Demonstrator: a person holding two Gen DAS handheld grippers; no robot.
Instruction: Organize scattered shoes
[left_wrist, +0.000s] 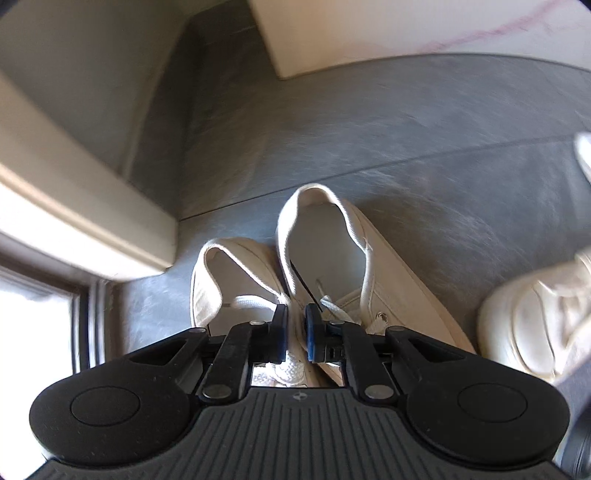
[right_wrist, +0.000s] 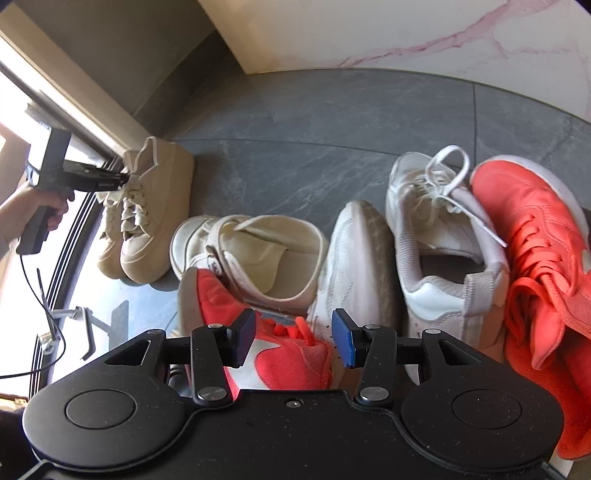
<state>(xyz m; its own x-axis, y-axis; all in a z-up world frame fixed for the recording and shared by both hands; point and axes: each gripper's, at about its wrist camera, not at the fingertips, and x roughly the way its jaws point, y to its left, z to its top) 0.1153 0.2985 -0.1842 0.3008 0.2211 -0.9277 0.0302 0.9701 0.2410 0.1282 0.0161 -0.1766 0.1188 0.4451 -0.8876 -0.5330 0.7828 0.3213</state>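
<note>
The left tool (left_wrist: 295, 325) is pressed nearly together, pinching the two touching inner collars of the beige pair (right_wrist: 147, 206), with some white lace caught in there too. That's a neat place to grab: one pinch takes both shoes, and the canvas-looking collar is soft enough to fold flat between the pads. I'd guess they're light but floppy, so held from the collar the toes will likely droop and swing, and the thick platform soles carry most of the weight. The fabric isn't slippery, but the laces could slide out if they're all that's really caught. The pair sits on the grey tile floor (left_wrist: 406, 129) at about 9 o'clock in the right wrist view, tucked beside the window frame (right_wrist: 74, 122), with a hand (right_wrist: 40, 206) gripping the tool's handle. They're a matte cream-beige, chunky soles, wide flat laces, pale lining inside. The right tool (right_wrist: 293, 339) is spread about halfway and holds nothing, hovering over a coral-red sneaker (right_wrist: 273, 332) at 6 o'clock. Its mate (right_wrist: 535, 258) is off at 3 o'clock, with a white strap shoe (right_wrist: 251, 254) and a white-grey pair (right_wrist: 436, 236) jumbled in between.
</note>
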